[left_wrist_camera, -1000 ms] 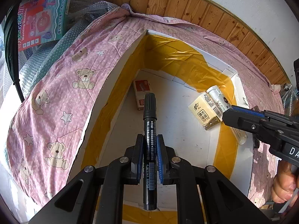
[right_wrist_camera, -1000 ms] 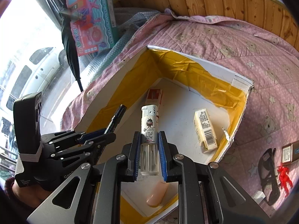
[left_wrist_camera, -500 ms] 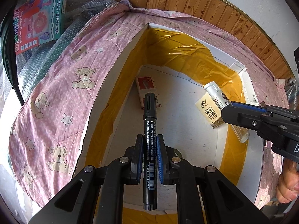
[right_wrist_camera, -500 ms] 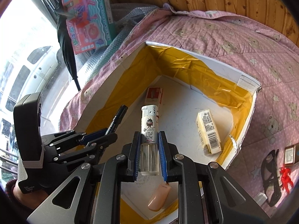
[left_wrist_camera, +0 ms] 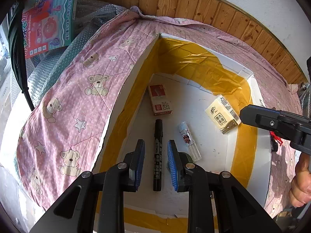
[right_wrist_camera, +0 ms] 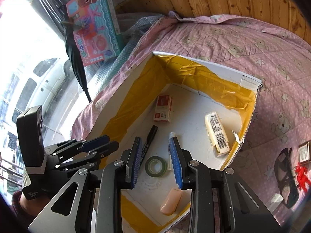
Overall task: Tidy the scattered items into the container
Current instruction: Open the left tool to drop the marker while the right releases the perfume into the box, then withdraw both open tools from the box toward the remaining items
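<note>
Pink quilted bedding printed with bears and stars spreads under everything, with wood panelling curving across twelve o'clock; and now both tools are over the white foam-board container, its inner walls lined with crinkled, glossy yellow tape. Left gripper is spread wide, ribbed blue pads bare, and the black marker lies flat on the white floor between them, cap towards twelve o'clock; half a second ago that marker was pinched tight in those pads, so it's been let go. Right gripper is parted too, nothing between its pads; the clear plastic lighter it was clamping a moment back now lies on the floor just beside the marker, at the marker's three o'clock, nearly parallel. In the right wrist view a ring of green tape sits flat directly beneath the open jaws, and a smooth peach oval piece lies towards six o'clock near the front wall. Further out, at twelve o'clock from the marker, a small red-and-white cardboard box rests against the left wall; a pale yellow tissue pack with a barcode lies at two o'clock by the right wall. Outside the container, on the quilt at four o'clock in the right view, dark sunglasses and a little red figure; a colourful toy carton leans at ten o'clock.
</note>
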